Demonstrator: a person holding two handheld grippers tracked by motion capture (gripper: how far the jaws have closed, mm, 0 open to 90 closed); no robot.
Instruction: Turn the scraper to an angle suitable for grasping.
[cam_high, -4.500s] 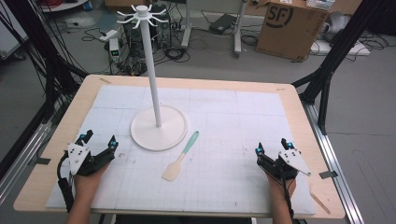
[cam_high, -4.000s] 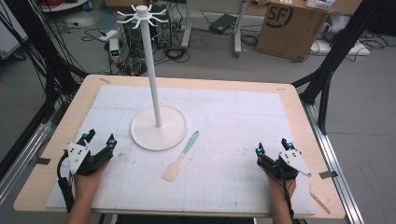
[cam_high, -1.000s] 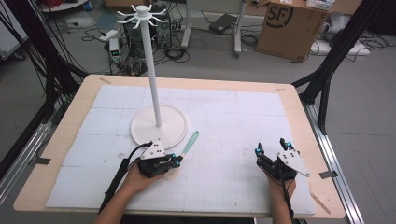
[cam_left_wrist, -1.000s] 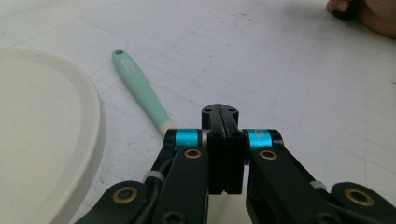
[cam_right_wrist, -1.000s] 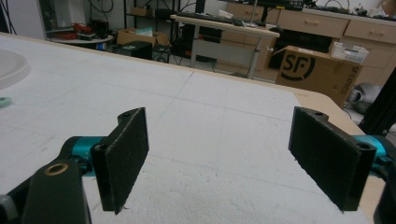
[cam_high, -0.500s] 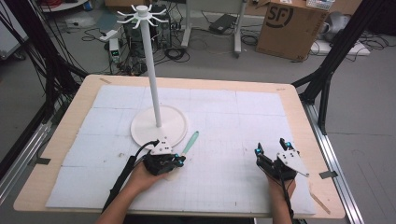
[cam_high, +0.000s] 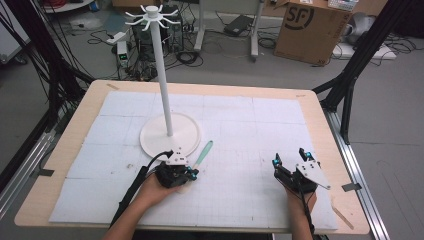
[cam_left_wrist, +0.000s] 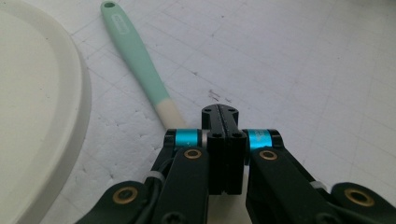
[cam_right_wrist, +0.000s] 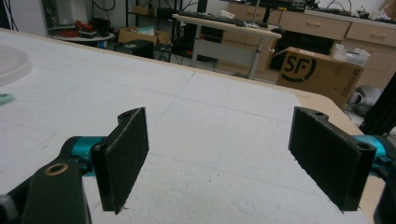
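Flanking spatula (cam_left_wrist: 138, 63): white stand base (cam_left_wrist: 37, 107)

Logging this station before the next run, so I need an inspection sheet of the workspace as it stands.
Surface: wooden table under a white gridded mat; a few small dark specks on the mat.
Job's things: spatula, mint handle and cream blade, flat on the mat beside the round base of the white hook stand; blade end hidden under the left gripper.
Clutter: nothing seen on the mat.
Grippers: left gripper jaws shut, over the spatula's blade end; right gripper jaws wide open, nothing between them.
Cables: black cable trails from the left gripper; more lie on the floor.
Surroundings: cardboard box, desks, black frame legs.
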